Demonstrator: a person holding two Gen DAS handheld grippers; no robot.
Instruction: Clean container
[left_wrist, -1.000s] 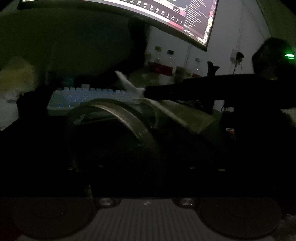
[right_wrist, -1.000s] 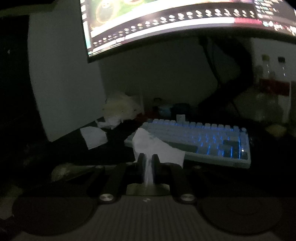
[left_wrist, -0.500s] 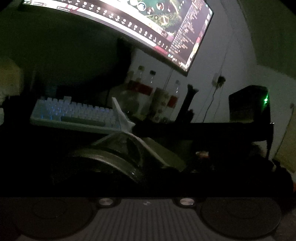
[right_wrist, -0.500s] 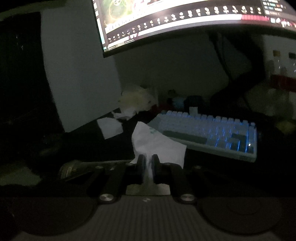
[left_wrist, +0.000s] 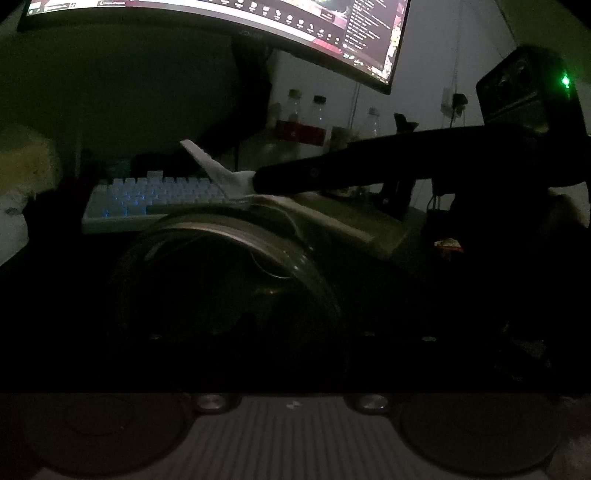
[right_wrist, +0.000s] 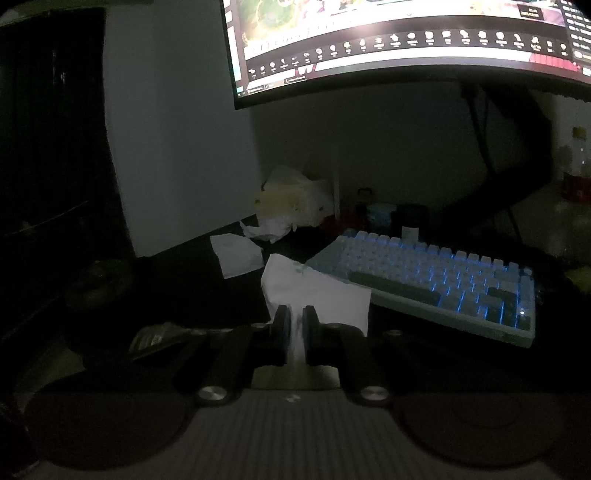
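Since half a second ago my left view has swung back: the monitor sits higher again and the round clear container fills the middle, close before my left gripper, whose jaws are opening though its fingers are lost in the dark. My right gripper reaches across its rim, pinching a white tissue.

On the right wrist, the gripper is clenched on the tissue, above the dark desk near the lit keyboard.
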